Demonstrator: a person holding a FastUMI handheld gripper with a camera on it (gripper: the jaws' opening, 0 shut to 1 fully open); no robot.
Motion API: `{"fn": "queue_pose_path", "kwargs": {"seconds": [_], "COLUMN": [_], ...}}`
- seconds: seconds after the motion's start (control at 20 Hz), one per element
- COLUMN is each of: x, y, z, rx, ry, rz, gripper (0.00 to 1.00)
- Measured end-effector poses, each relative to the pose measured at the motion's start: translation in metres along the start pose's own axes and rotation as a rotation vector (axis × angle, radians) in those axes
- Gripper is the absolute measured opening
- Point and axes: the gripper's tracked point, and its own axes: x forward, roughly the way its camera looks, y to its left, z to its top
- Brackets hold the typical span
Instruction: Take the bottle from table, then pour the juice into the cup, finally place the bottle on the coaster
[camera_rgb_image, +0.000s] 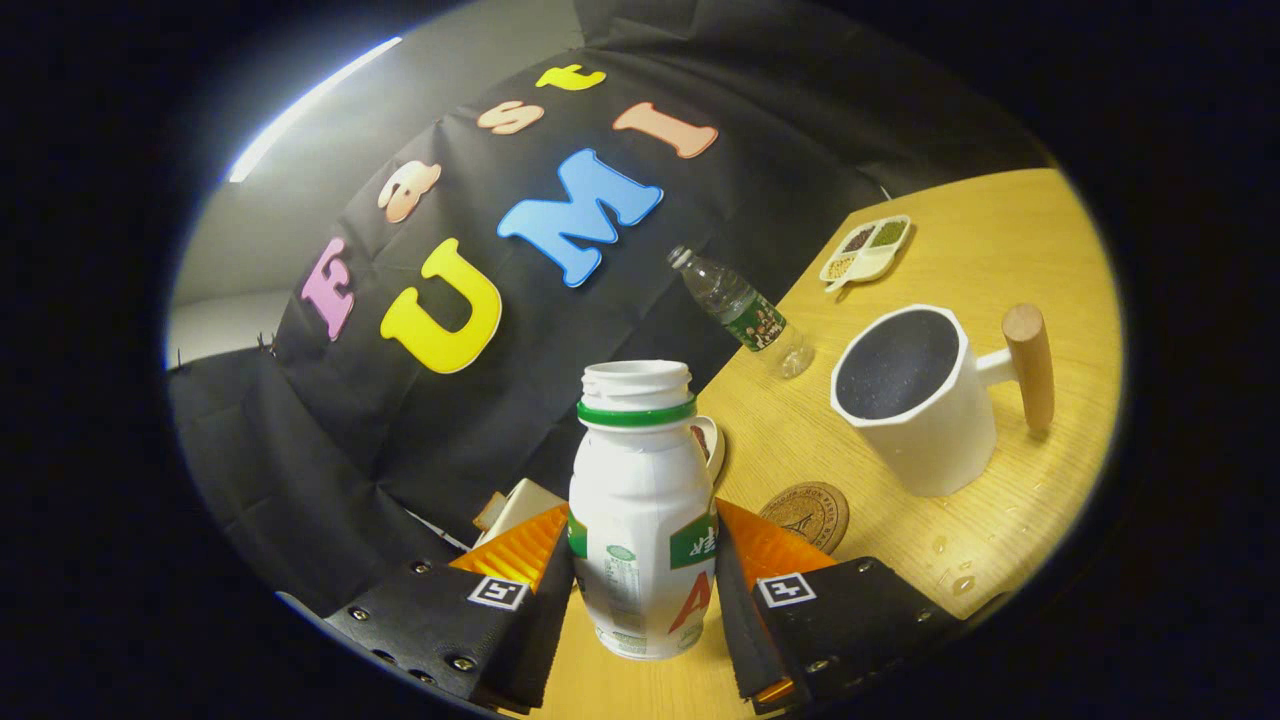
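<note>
Gripper (645, 590) fingers press both sides of the bottle (640, 520) at its lower body, clamped on it; the whole view is tilted, and whether the base rests on the table (1000, 250) is hard to tell. Uncapped thin plastic, it looks light, slick and easily squeezed in, so a hold low on the label band suits, with gentle pressure. Just beyond the right finger lies the coaster (806, 515). Farther right stands the cup (915, 400) with its wooden handle, mouth open toward the bottle.
</note>
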Motion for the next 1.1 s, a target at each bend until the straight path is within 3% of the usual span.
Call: {"fn": "queue_pose_path", "kwargs": {"seconds": [1.1], "x": [0.01], "y": [-0.01], "z": [0.018], "rx": [0.349], "ry": [-0.037], "rz": [0.046], "gripper": [0.68]}}
